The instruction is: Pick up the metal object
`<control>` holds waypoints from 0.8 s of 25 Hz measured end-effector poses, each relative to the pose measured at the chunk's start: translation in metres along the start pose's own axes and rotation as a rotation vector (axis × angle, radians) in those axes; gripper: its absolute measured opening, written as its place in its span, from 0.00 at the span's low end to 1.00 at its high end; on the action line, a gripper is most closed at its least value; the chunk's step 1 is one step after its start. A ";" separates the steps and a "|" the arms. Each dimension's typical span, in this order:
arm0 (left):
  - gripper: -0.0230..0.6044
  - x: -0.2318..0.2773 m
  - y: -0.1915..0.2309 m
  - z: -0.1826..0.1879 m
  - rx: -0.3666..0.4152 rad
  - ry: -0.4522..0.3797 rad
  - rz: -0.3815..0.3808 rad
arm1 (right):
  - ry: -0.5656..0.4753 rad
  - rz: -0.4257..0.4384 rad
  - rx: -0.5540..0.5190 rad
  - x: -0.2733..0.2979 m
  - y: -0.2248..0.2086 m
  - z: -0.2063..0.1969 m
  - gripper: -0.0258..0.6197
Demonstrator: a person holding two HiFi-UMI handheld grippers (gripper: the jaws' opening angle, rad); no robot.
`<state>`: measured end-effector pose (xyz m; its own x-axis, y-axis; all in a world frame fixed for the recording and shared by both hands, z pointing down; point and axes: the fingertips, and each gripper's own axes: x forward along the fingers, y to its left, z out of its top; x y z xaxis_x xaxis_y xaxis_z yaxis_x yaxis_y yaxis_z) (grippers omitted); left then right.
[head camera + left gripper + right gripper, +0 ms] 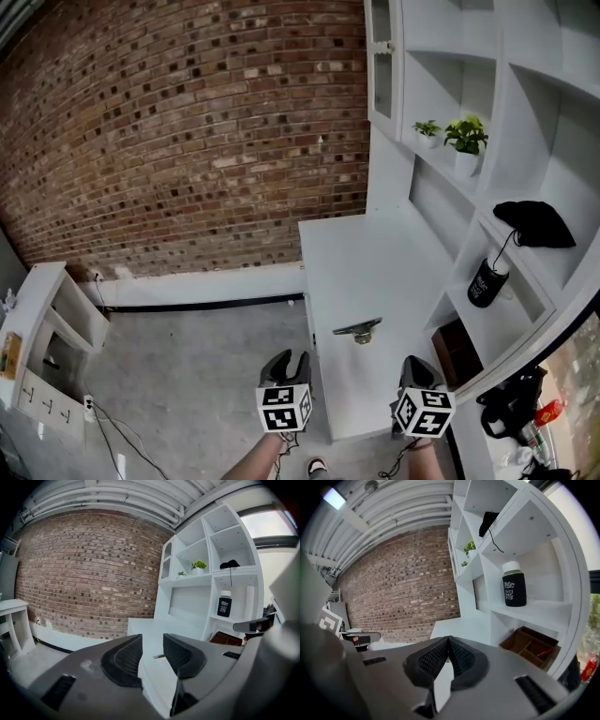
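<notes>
Facing you beyond the table (pixel 375 272) is the brick wall (pixel 169 131), with the shelves (pixel 525 169) along the table's right side. Your left gripper (pixel 289 359) hangs just off the table's front left edge, over the floor. Its fingers are spread with nothing held, and the left gripper view looks through that gap onto the tabletop. Your right gripper (pixel 419 364) sits over the table's front right corner, its fingers pressed together at the tips and empty. The metal object (pixel 358 330) lies flat on the table's front half, ahead of both grippers and between them, about equally far from each. Its long axis runs across the table, left to right. I'd judge the left gripper the readier. Being open, it needs only to go forward and to its right, then close across the object's narrow width.
</notes>
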<state>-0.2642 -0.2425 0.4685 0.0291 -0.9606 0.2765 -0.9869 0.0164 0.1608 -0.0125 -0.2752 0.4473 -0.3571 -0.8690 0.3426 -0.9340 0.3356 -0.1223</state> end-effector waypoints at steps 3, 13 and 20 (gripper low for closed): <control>0.26 0.021 0.003 -0.001 0.001 0.021 -0.018 | 0.015 -0.021 0.015 0.014 -0.004 -0.002 0.04; 0.26 0.061 -0.006 -0.009 -0.008 0.057 0.011 | 0.054 0.023 -0.010 0.063 -0.024 0.008 0.04; 0.26 0.074 -0.004 -0.009 -0.012 0.059 0.053 | 0.059 0.061 -0.036 0.083 -0.034 0.019 0.04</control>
<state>-0.2564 -0.3116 0.4966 -0.0137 -0.9404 0.3399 -0.9853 0.0705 0.1555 -0.0111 -0.3659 0.4621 -0.4111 -0.8238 0.3904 -0.9093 0.4009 -0.1115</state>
